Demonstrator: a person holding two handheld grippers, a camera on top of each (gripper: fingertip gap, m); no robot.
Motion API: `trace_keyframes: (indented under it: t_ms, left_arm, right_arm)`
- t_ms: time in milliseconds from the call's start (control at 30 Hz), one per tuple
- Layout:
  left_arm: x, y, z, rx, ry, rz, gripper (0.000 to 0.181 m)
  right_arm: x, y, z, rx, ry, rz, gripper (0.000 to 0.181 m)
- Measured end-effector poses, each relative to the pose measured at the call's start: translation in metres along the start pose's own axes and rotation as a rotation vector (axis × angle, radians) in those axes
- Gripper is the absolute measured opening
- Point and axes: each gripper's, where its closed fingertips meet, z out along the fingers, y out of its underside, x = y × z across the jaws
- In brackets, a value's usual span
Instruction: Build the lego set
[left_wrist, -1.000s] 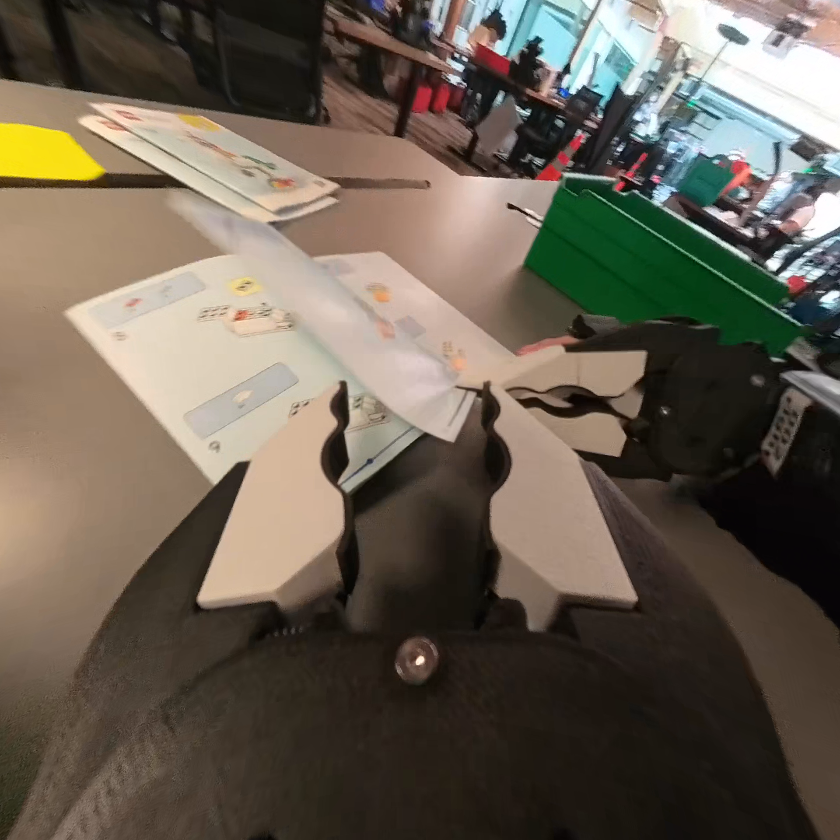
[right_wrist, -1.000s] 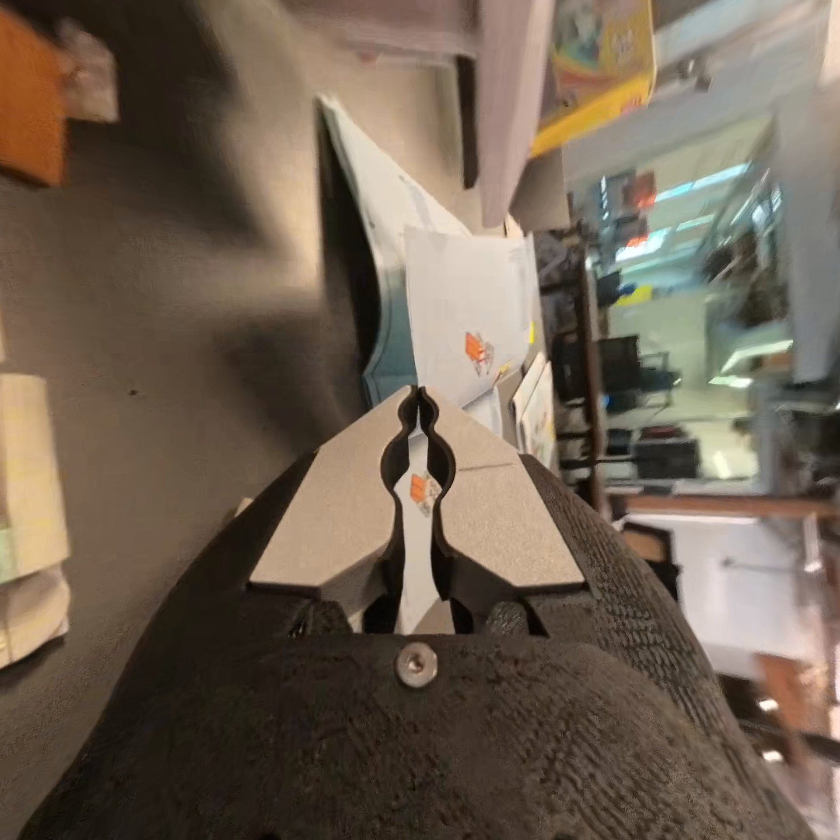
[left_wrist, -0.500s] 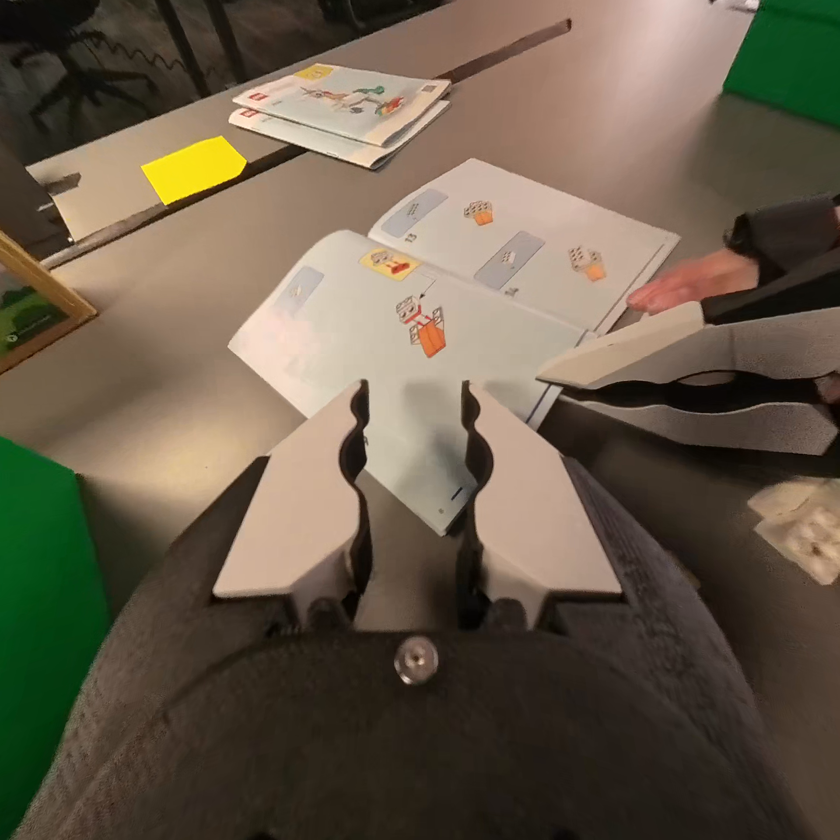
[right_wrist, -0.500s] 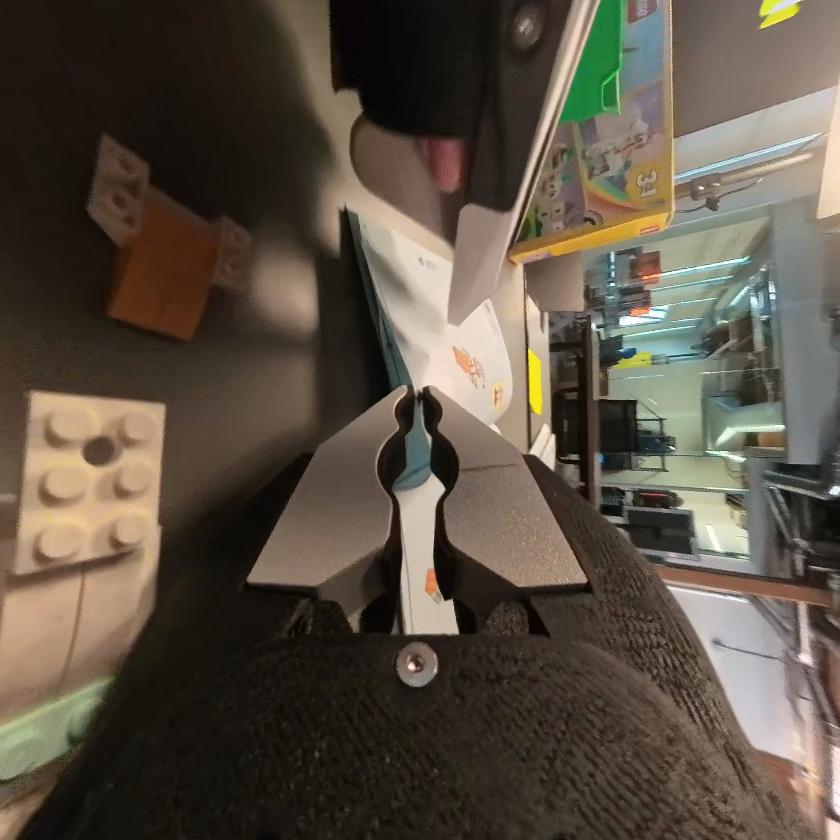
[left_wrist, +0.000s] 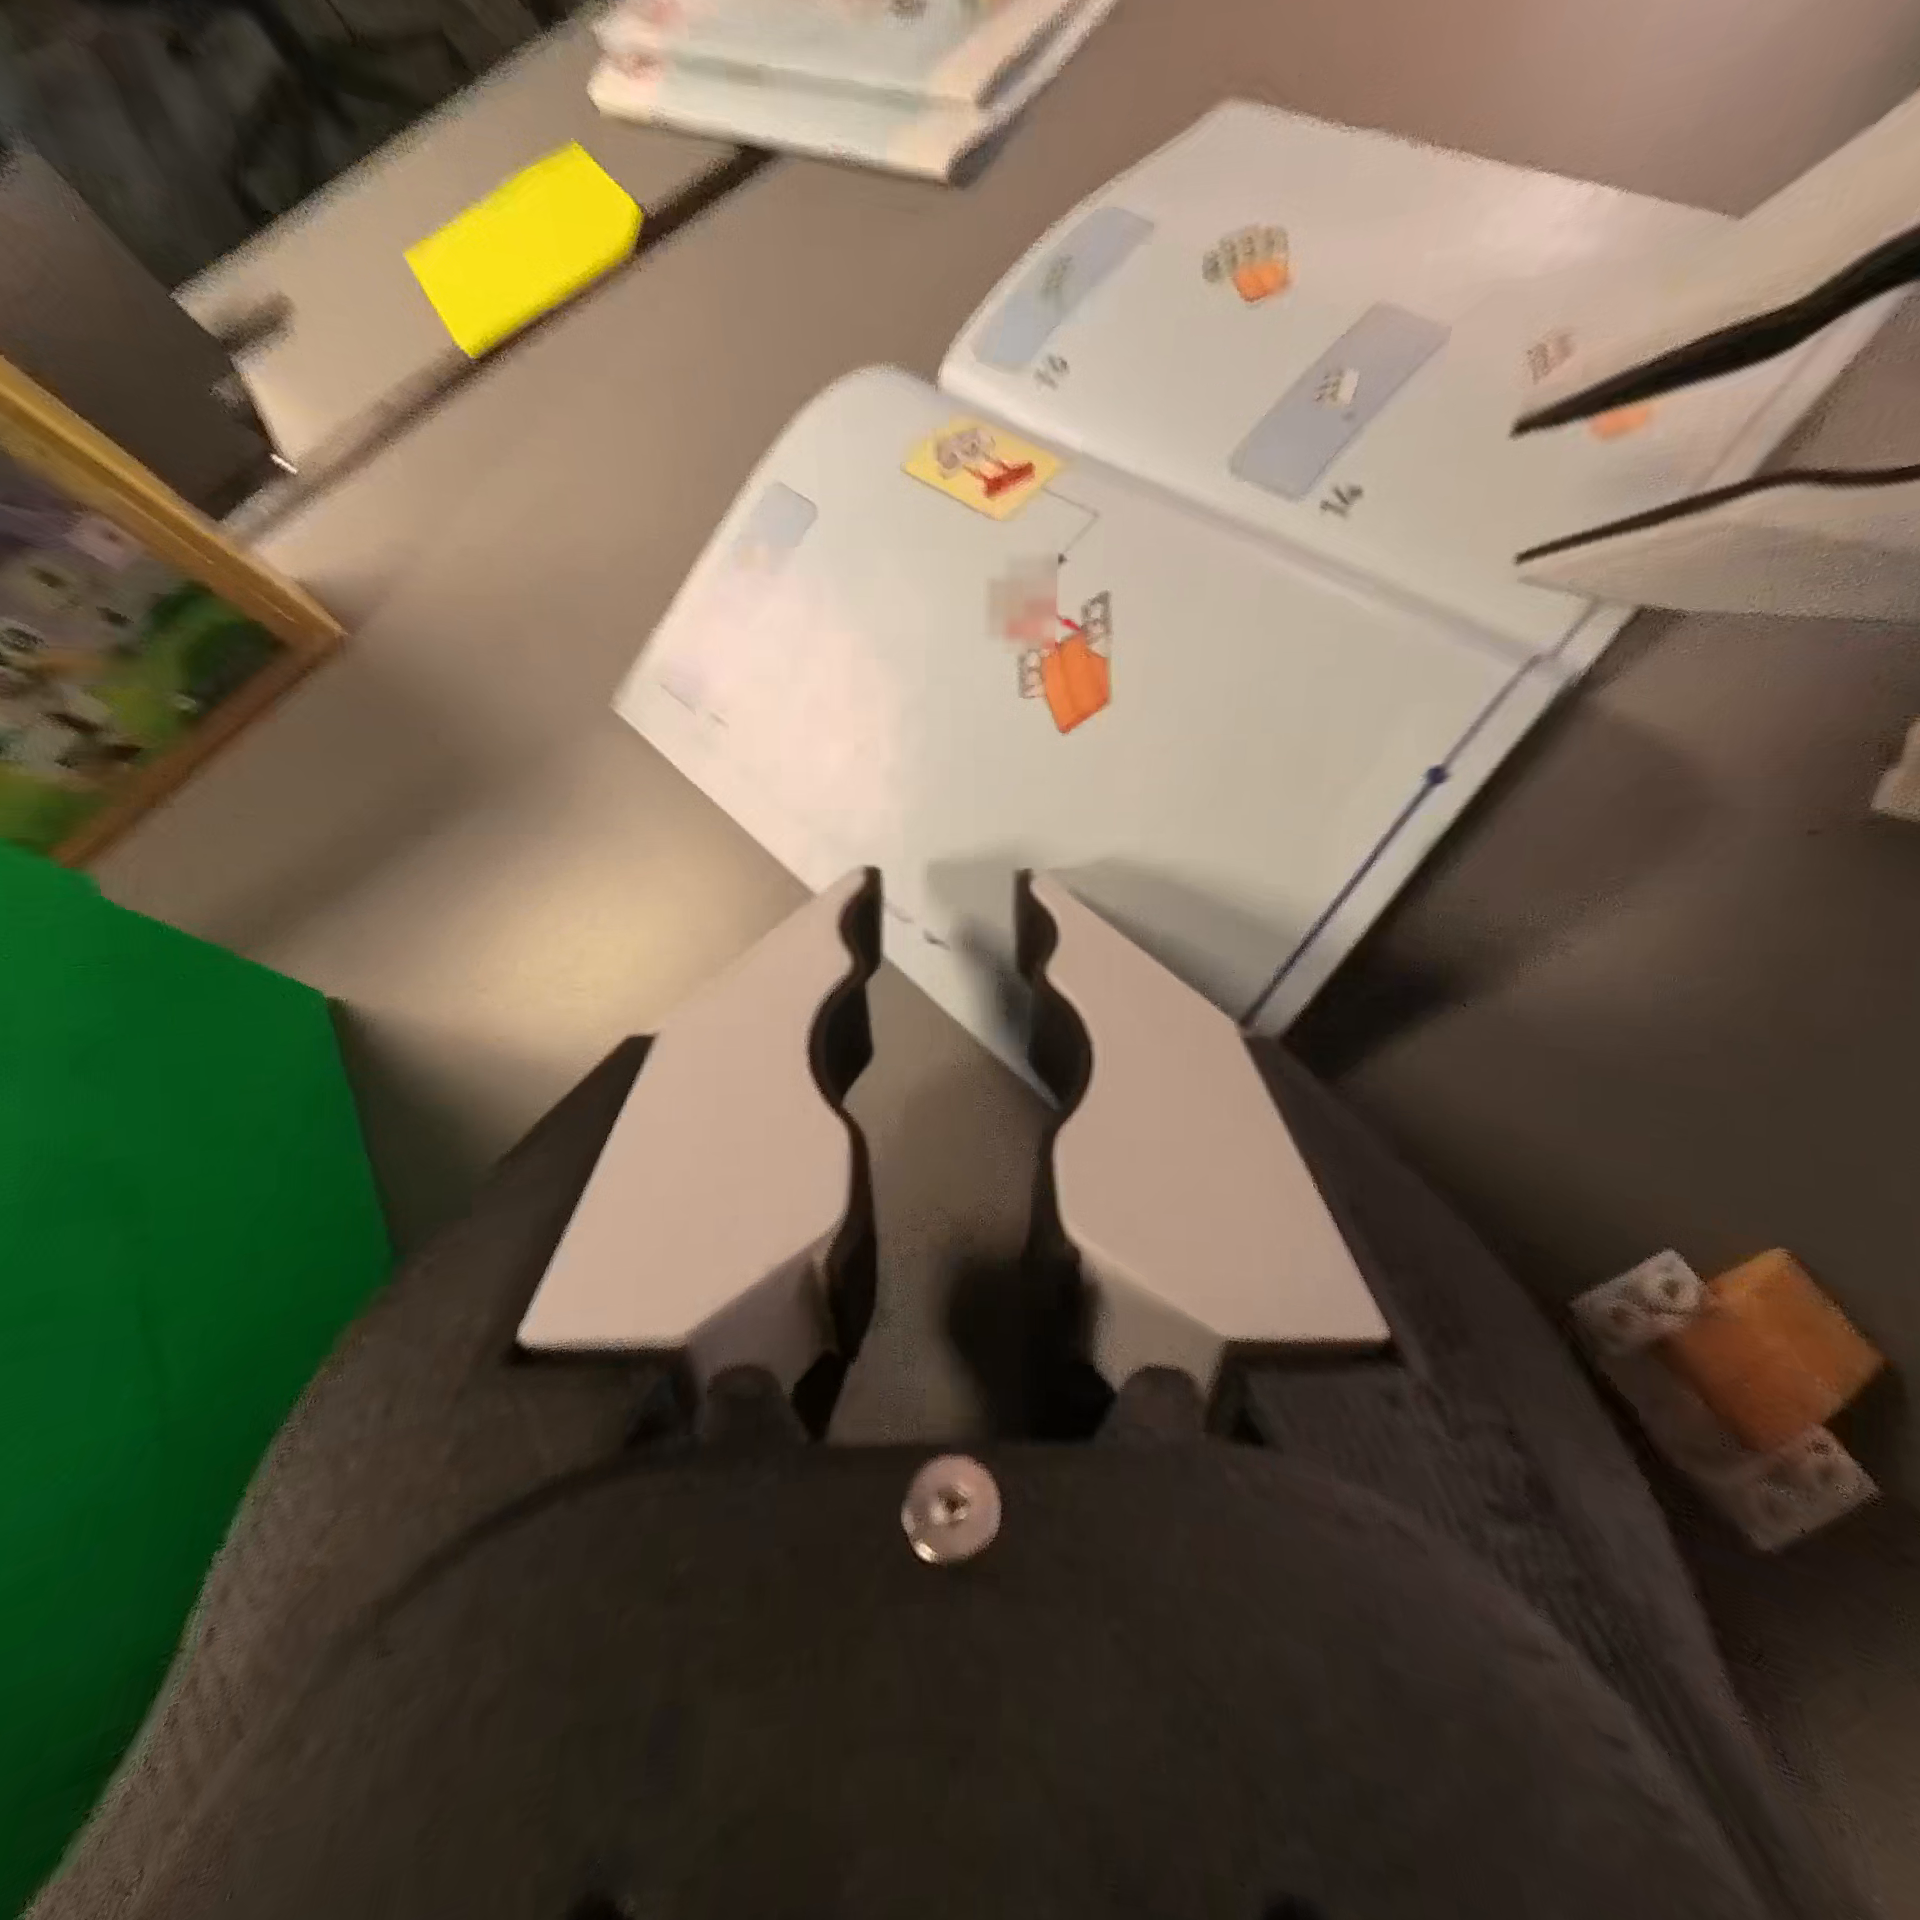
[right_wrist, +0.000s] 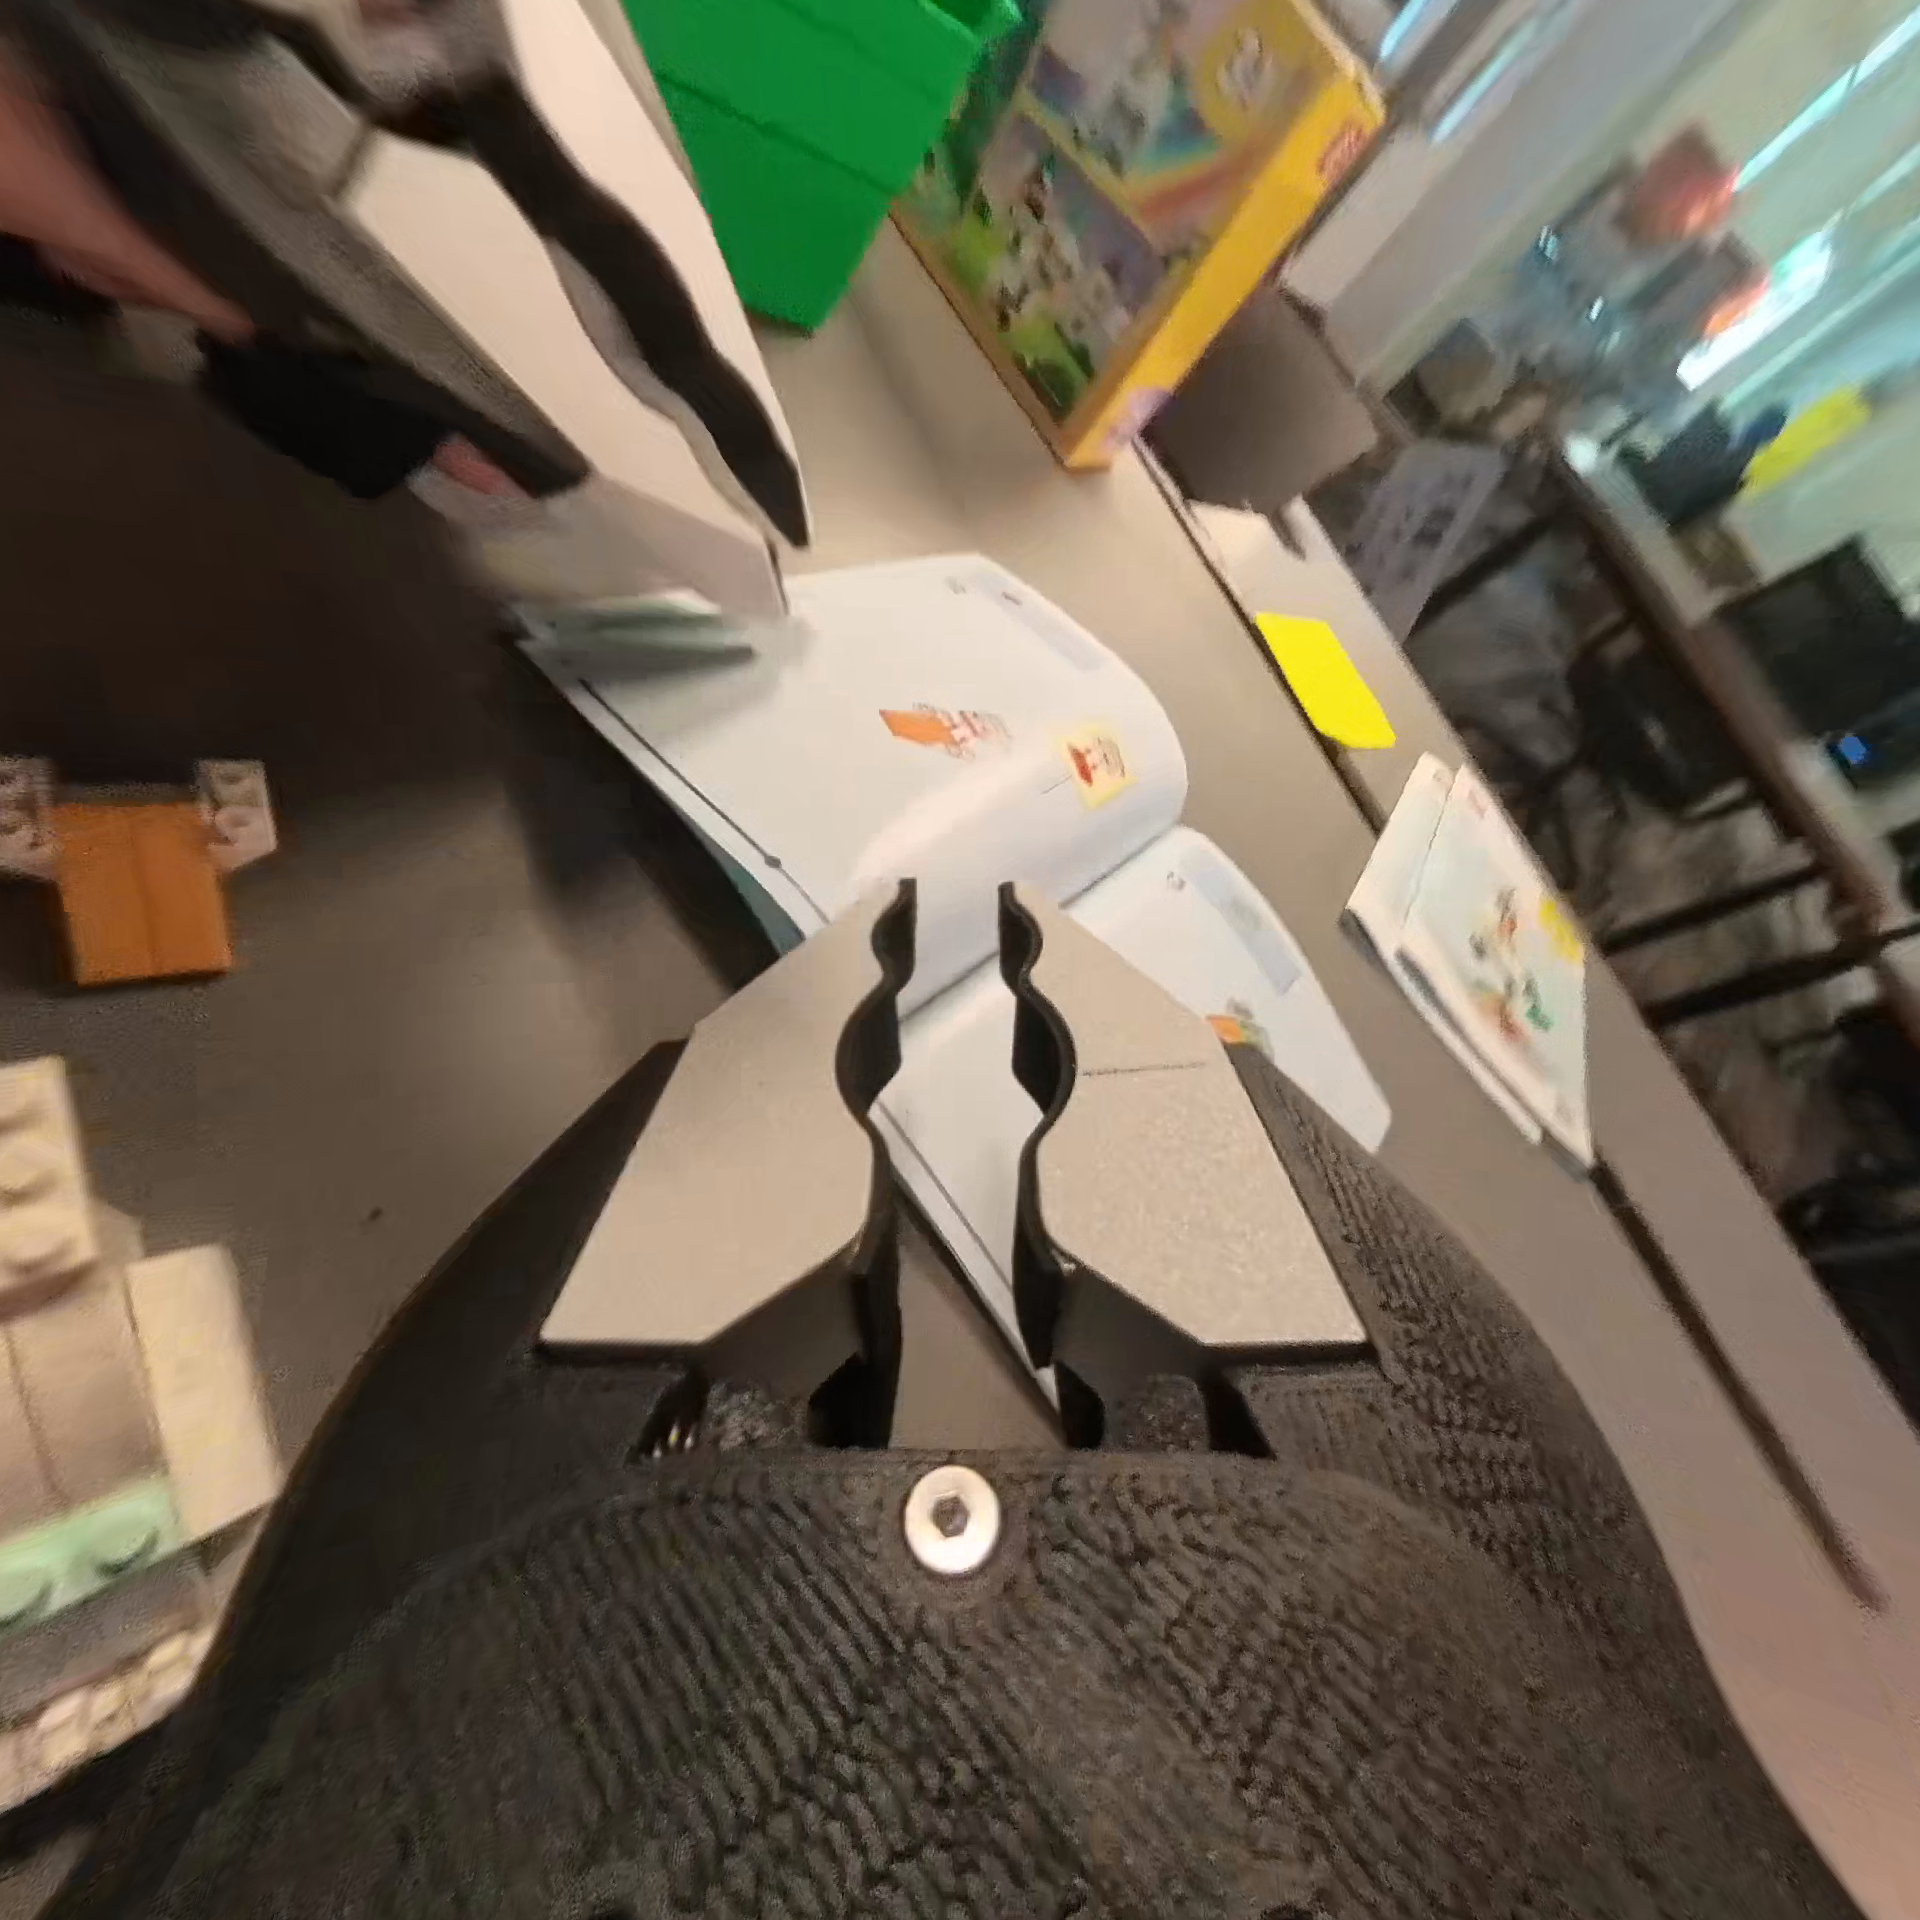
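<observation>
The right gripper (right_wrist: 956, 894) has just let go of the page: half a second ago its jaws were pinched on the paper edge, and now they stand narrowly apart with nothing between them. The instruction booklet (left_wrist: 1195, 675) lies open and flat on the desk (left_wrist: 499, 935), the freshly turned page showing an orange-and-white assembly step. So the page turn looks done, and the build can move on to that step.

The left gripper (left_wrist: 945, 904) hovers over the booklet's near corner, jaws a moderate gap apart and empty, much as they were before. In its view the right gripper's pale fingers (left_wrist: 1714, 343) reach in from 2 o'clock, above the far page.

The task's pieces are close by. The orange-and-white sub-assembly (left_wrist: 1735, 1382) sits on the desk at 4 o'clock of the left gripper; in the right wrist view it is out at 9 o'clock (right_wrist: 135, 873). A stack of white bricks (right_wrist: 94, 1340) with a pale green layer waits at 8 o'clock there. A green bin (right_wrist: 800, 156) and the set's box (right_wrist: 1153, 218) stand beyond, at 12 o'clock.

The likely next call is a reach for the sub-assembly, though both views are motion-blurred.
</observation>
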Motion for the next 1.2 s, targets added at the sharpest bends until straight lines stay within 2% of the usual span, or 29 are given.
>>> trace_keyframes:
  t_ms: [100, 300, 467, 600, 700, 800, 1000, 1200]
  left_arm:
    - [-0.004, -0.018, -0.011, 0.123, -0.040, -0.005, 0.013]
    - [-0.005, -0.041, -0.028, 0.310, 0.019, -0.111, 0.013]
    - [-0.013, -0.040, -0.031, 0.322, 0.037, -0.154, 0.012]
    - [-0.012, -0.036, -0.032, 0.325, 0.082, -0.199, 0.012]
    - [-0.007, -0.036, -0.037, 0.351, 0.115, -0.232, 0.009]
    - [-0.004, -0.042, -0.049, 0.437, 0.130, -0.294, 0.002]
    - [0.007, -0.045, -0.058, 0.483, 0.116, -0.203, 0.001]
    - [0.006, -0.047, -0.061, 0.514, 0.154, -0.243, 0.001]
  right_arm:
    - [-0.001, 0.006, 0.009, -0.043, -0.015, 0.093, 0.013]
    - [-0.008, 0.013, 0.018, -0.084, -0.051, 0.218, 0.010]
    - [-0.018, 0.025, 0.024, -0.182, -0.114, 0.285, 0.011]
    - [-0.023, 0.027, 0.026, -0.217, -0.137, 0.286, 0.003]
    - [-0.025, 0.029, 0.024, -0.220, -0.166, 0.315, 0.003]
    - [-0.027, 0.031, 0.019, -0.214, -0.207, 0.344, 0.003]
    - [-0.030, 0.035, 0.009, -0.201, -0.236, 0.348, 0.002]
    - [-0.032, 0.031, 0.006, -0.177, -0.227, 0.291, 0.006]
